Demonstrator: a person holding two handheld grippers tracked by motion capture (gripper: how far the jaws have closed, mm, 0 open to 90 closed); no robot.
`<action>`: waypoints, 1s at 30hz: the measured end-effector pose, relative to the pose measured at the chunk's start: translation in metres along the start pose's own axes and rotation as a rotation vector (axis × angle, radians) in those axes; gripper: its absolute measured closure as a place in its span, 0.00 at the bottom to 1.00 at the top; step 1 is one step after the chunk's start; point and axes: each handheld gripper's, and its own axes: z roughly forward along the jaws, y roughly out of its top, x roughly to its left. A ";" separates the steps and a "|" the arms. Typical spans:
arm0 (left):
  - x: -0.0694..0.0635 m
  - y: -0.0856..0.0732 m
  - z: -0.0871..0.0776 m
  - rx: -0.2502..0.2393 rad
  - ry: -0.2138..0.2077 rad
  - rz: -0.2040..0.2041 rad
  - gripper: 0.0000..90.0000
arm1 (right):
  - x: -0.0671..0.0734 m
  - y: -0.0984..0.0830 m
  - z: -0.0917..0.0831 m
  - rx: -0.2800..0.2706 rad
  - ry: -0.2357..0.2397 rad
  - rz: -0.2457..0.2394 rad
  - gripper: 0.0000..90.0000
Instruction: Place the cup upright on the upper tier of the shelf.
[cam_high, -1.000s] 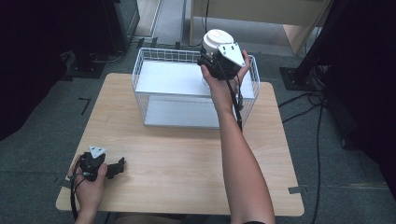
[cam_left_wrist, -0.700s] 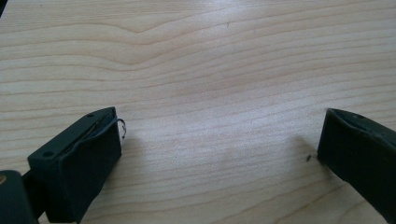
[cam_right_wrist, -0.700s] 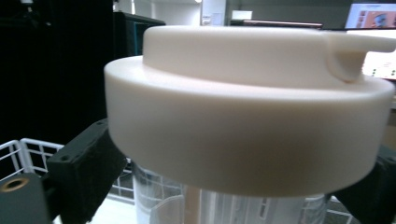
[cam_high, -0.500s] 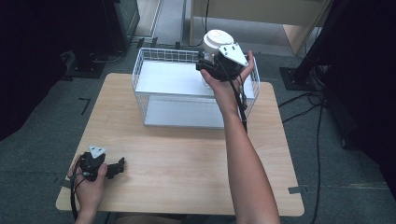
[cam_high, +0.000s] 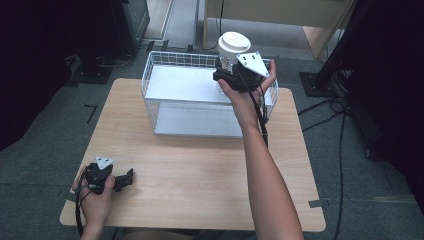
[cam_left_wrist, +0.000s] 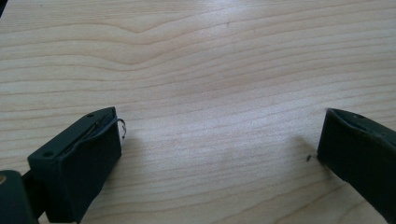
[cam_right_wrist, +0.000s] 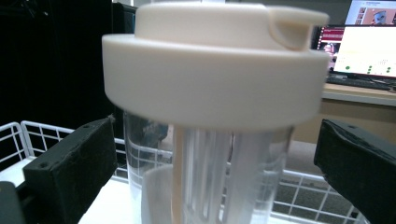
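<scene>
A clear tumbler with a thick white lid stands upright in the far right part of a white wire basket at the back of the wooden table. My right gripper is held at the tumbler's near side. In the right gripper view its jaws stand open on either side of the tumbler, with a small gap at each wall. My left gripper rests near the table's front left corner. It is open, with only bare wood between its jaws.
The basket's white floor is bare to the left of the tumbler. Black stands and cables lie on the grey floor around the table. A lit monitor sits on a desk beyond the basket.
The right hand has sunk a little and shifted slightly left beside the tumbler, which has stayed in place. The left gripper has not moved.
</scene>
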 end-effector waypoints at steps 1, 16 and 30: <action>0.000 0.000 0.000 0.000 0.000 0.000 0.00 | 0.000 -0.001 -0.002 0.004 0.000 0.004 0.00; 0.000 0.000 0.000 0.000 0.000 0.001 0.00 | -0.008 -0.017 -0.029 -0.018 0.006 0.003 0.00; 0.000 0.000 0.000 0.003 0.000 0.003 0.00 | -0.021 -0.028 -0.065 -0.034 0.016 -0.052 0.00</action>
